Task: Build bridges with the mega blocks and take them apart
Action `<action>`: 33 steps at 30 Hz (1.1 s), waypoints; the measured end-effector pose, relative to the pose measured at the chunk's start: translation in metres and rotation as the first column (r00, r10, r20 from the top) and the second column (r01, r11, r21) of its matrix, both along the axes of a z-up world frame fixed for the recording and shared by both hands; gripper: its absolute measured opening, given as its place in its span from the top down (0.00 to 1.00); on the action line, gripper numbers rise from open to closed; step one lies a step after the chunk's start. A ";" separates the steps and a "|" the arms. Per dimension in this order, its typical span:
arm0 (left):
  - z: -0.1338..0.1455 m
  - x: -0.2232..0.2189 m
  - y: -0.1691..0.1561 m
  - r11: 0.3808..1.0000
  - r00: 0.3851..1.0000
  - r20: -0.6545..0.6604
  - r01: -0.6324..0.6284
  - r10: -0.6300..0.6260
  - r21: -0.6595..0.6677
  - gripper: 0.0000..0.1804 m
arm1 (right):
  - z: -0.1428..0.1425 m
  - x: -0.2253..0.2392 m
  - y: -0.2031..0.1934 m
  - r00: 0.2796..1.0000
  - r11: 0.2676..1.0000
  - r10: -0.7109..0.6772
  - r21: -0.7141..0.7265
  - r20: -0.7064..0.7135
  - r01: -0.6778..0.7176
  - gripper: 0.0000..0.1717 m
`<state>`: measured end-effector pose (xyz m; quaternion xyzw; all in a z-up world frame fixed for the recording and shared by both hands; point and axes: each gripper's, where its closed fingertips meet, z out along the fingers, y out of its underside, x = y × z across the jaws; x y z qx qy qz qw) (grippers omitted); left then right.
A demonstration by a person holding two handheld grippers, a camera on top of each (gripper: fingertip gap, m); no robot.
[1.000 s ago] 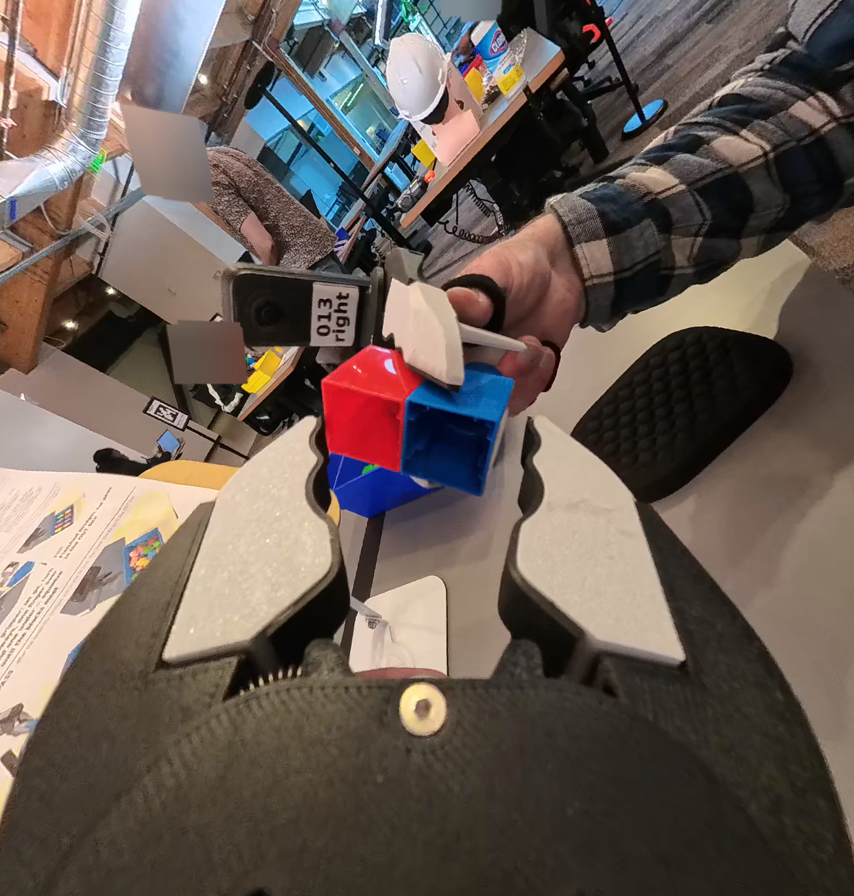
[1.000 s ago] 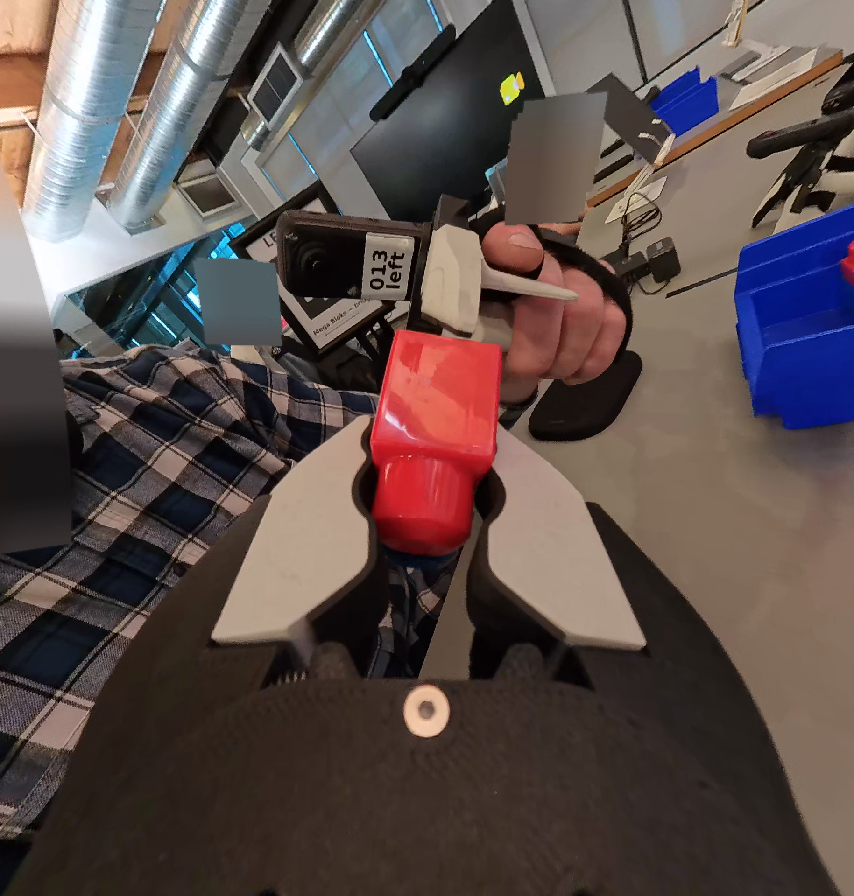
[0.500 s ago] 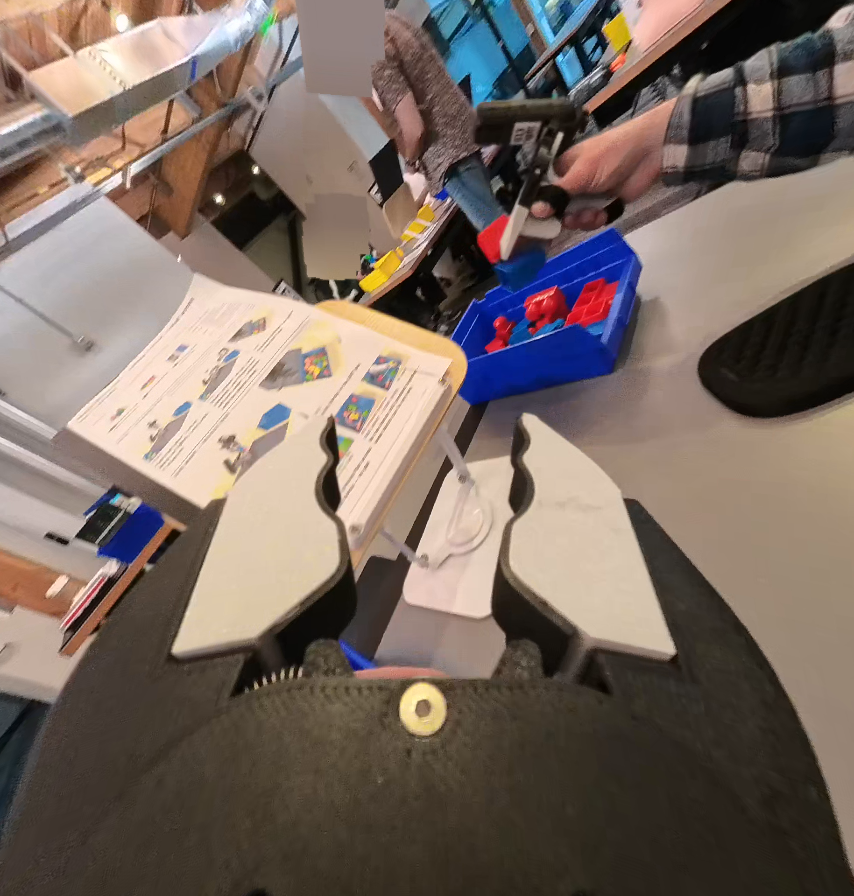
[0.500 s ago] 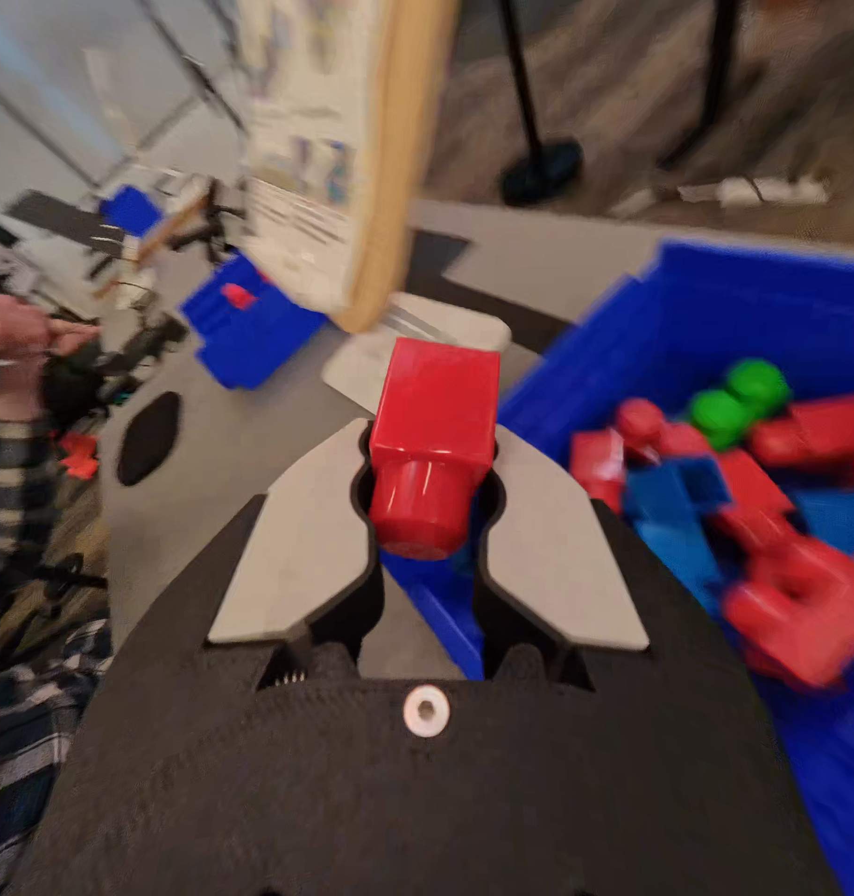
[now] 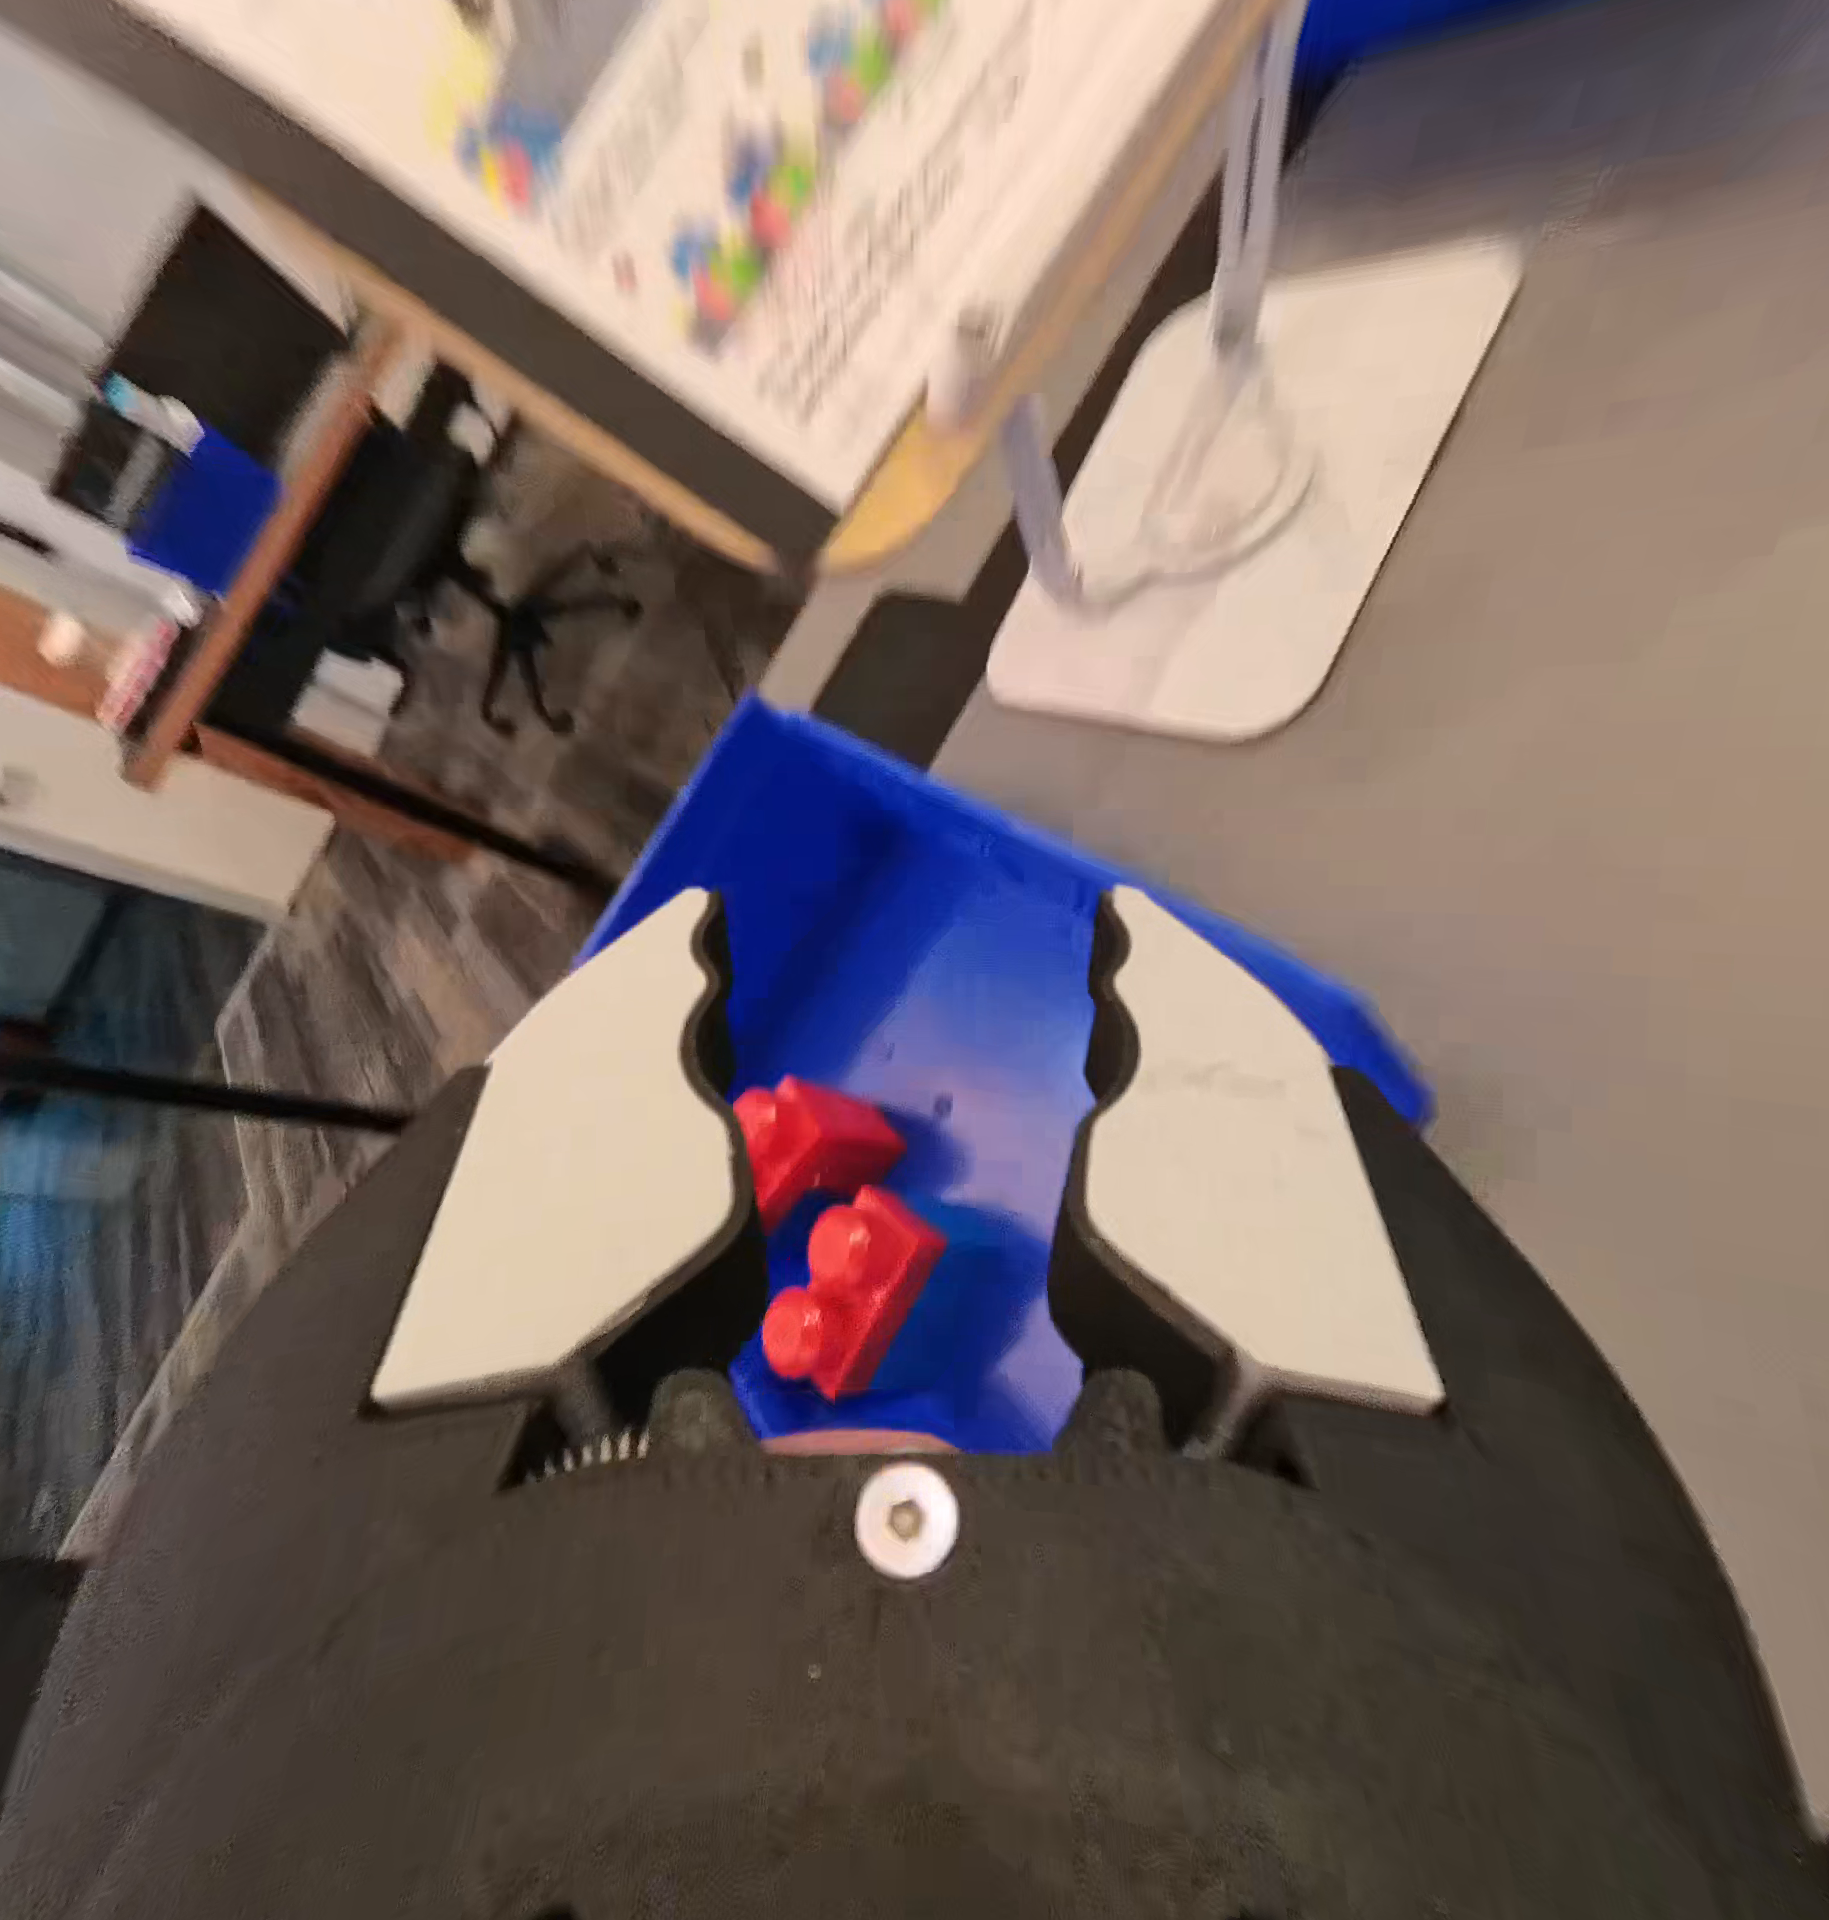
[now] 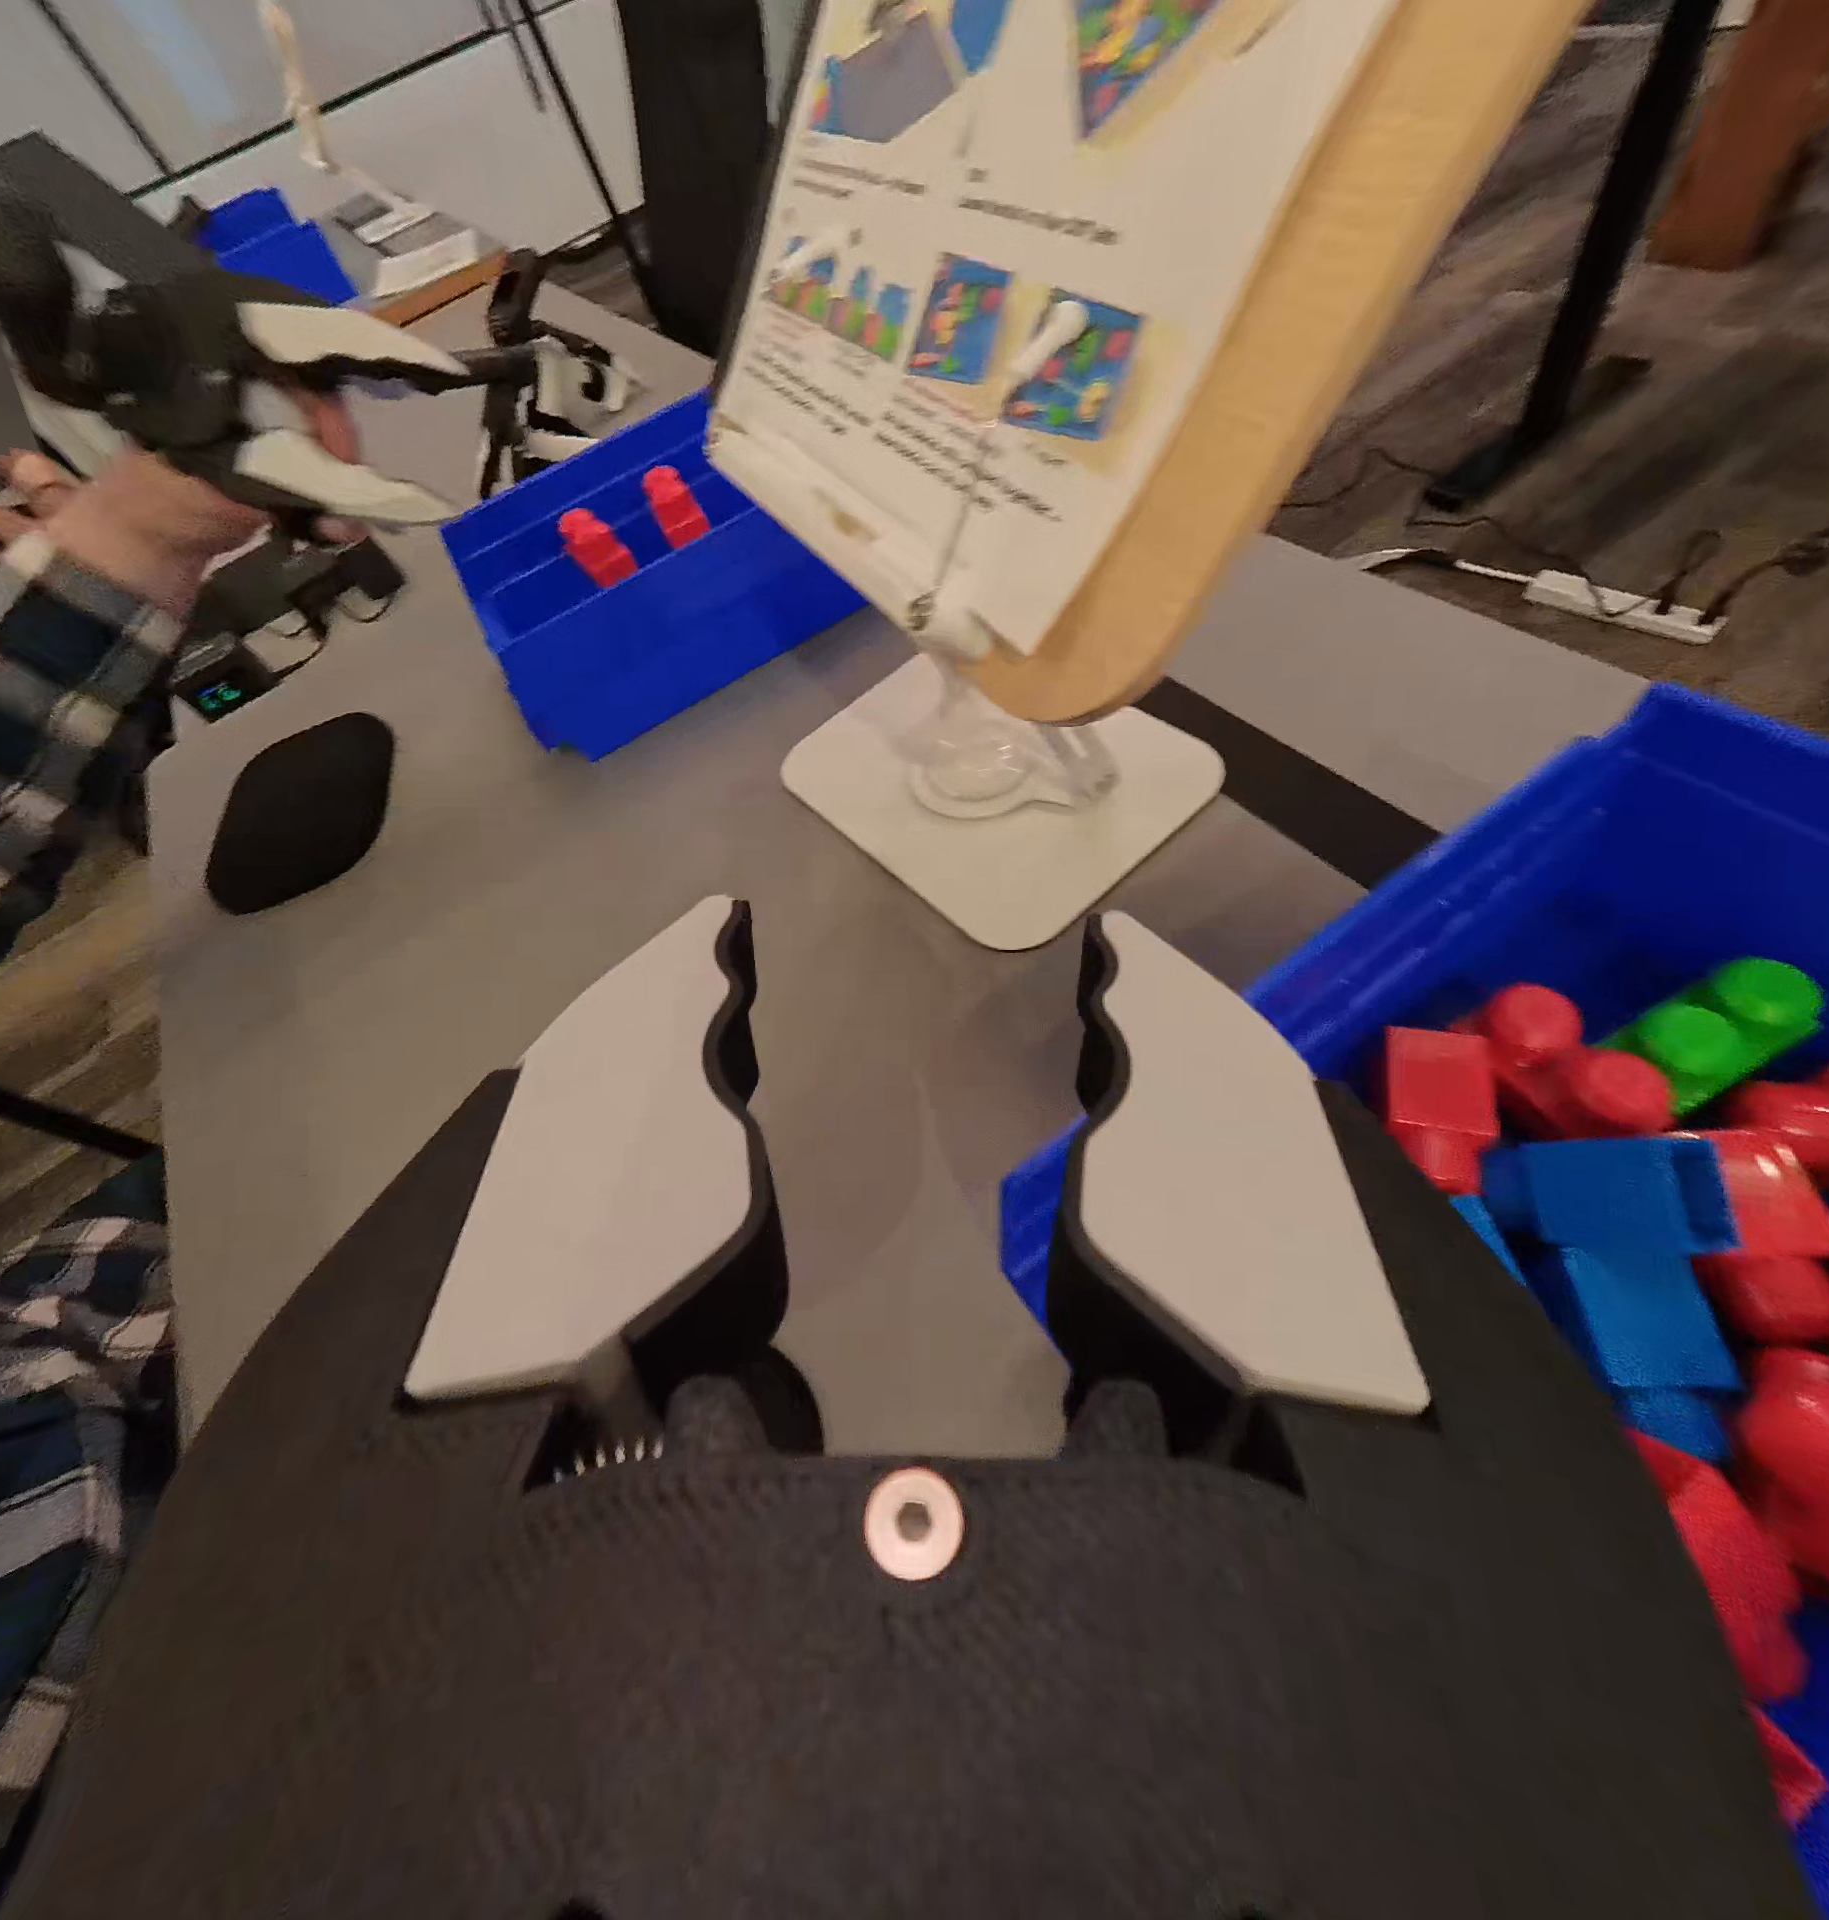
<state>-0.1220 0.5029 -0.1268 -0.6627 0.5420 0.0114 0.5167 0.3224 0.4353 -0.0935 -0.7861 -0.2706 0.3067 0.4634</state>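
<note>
The left gripper hangs over a small blue bin, jaws spread wide and holding nothing. Two red blocks, a bit blurry, lie inside. The right gripper is spread and bare too, over the gray table. Just right of it sits a big blue bin full of red, blue and green blocks.

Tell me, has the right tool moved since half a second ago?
Yes. The right tool shifted left off the blue bin, over the grey table, jaws now empty.

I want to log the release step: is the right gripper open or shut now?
Open. The right gripper has its fingers wide apart, with only bare grey table between them.
</note>
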 end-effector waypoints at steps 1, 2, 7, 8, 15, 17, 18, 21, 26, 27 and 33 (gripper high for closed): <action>-0.013 -0.008 0.011 0.999 0.999 -0.037 -0.014 0.013 -0.030 0.64 | -0.002 -0.007 -0.005 1.000 1.000 0.016 -0.003 0.000 -0.016 0.65; -0.026 -0.013 0.018 0.998 0.998 -0.064 -0.003 -0.002 -0.069 0.65 | -0.005 -0.012 -0.007 1.000 1.000 0.026 -0.005 0.006 -0.026 0.65; -0.077 -0.053 0.058 0.966 0.966 -0.254 -0.118 0.057 -0.232 0.64 | -0.016 -0.033 -0.019 0.997 0.996 0.080 -0.035 -0.024 -0.081 0.66; -0.085 -0.062 0.062 0.956 0.953 -0.298 -0.142 0.061 -0.256 0.65 | -0.019 -0.035 -0.020 0.996 0.996 0.083 -0.038 -0.014 -0.084 0.67; -0.134 -0.104 0.067 0.893 0.818 -0.574 -0.229 -0.040 -0.389 0.68 | -0.032 -0.055 -0.021 0.991 0.989 0.136 -0.064 0.001 -0.136 0.68; -0.149 -0.113 0.065 0.860 0.776 -0.626 -0.265 -0.078 -0.435 0.74 | -0.034 -0.063 -0.020 0.989 0.988 0.148 -0.056 0.022 -0.147 0.68; -0.153 -0.113 0.068 0.863 0.769 -0.634 -0.262 -0.084 -0.432 0.76 | -0.034 -0.067 -0.020 0.988 0.987 0.153 -0.046 0.036 -0.152 0.68; -0.145 -0.107 0.072 0.862 0.801 -0.595 -0.258 -0.062 -0.437 0.77 | -0.028 -0.085 -0.027 0.980 0.981 0.192 -0.017 0.052 -0.192 0.69; -0.072 -0.050 0.038 0.899 0.931 -0.359 -0.106 -0.060 -0.425 0.78 | -0.010 -0.147 -0.055 0.939 0.940 0.331 0.053 0.097 -0.337 0.71; -0.054 -0.026 0.022 0.905 0.953 -0.287 -0.035 -0.097 -0.423 0.78 | -0.008 -0.163 -0.059 0.927 0.930 0.352 0.068 0.126 -0.362 0.70; 0.009 0.119 -0.090 0.846 0.922 -0.052 0.329 -0.384 -0.421 0.78 | -0.016 -0.248 -0.066 0.855 0.879 0.398 0.128 0.331 -0.459 0.61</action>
